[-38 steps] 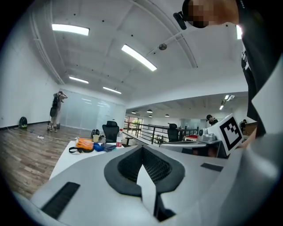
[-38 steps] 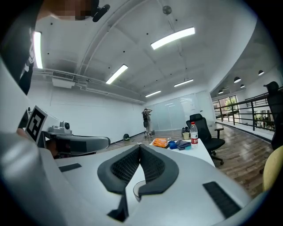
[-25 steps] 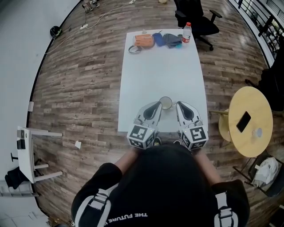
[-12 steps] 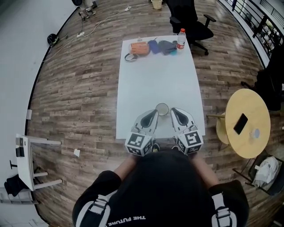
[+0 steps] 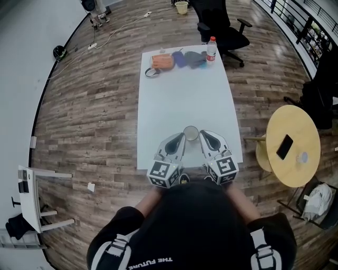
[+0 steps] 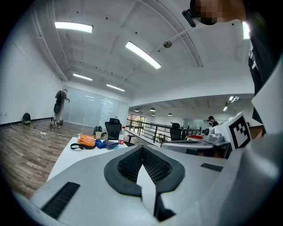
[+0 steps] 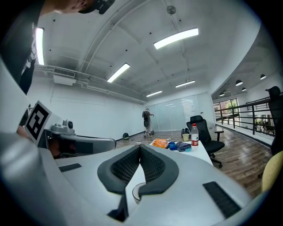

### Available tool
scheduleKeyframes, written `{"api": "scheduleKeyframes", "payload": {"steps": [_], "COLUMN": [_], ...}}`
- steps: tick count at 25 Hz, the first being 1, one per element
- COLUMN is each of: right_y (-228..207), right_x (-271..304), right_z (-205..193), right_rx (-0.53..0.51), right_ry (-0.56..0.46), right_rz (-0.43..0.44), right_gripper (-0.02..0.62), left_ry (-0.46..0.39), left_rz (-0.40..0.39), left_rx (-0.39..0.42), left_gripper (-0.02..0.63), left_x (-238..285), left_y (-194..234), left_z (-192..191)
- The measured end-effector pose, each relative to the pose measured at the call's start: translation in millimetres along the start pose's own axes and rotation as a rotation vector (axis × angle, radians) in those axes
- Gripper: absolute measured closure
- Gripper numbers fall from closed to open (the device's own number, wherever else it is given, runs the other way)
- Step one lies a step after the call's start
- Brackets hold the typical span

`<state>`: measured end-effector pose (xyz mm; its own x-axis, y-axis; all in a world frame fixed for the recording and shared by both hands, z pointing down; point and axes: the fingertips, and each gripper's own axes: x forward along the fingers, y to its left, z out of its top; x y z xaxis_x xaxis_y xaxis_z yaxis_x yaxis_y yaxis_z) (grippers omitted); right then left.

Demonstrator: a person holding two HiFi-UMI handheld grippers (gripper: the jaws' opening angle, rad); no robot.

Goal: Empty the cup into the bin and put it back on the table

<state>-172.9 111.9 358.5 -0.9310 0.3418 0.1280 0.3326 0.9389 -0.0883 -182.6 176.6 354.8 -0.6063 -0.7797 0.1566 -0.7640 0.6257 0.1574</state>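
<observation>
Cup (image 5: pixel 190 133) on the desk (image 5: pixel 179 84), flanked by two grippers.
Left gripper (image 5: pixel 181 137) and right gripper (image 5: pixel 203 135) were just beside the cup, fingers clenched, grasping nothing.

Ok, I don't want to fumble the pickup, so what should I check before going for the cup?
1. The cup stands upright on the table: ok.
2. The left gripper is open for a grasp: not ok, jaws together, empty.
3. The right gripper is open: not ok, jaws together, empty.
4. The cup is free of both grippers: cannot tell; it sits between their tips.
5. Something is in the cup: cannot tell.
6. The bin is located: ok, on the floor past the table's far end.
</observation>
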Motion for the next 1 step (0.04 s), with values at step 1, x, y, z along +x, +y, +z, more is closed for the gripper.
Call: {"api": "scheduleKeyframes", "payload": {"steps": [1], "right_y": [0.6], "right_x": [-0.4], "right_z": [-0.7], "right_rx": [0.001], "right_ry": [0.001], "right_rz": [0.000], "right_gripper": [0.580], "left_ry": [0.001], "left_rz": [-0.001], "left_rx": [-0.001], "left_gripper": [0.584], "left_x": [-0.9], "left_y": [-0.7], "left_z": [-1.2]}}
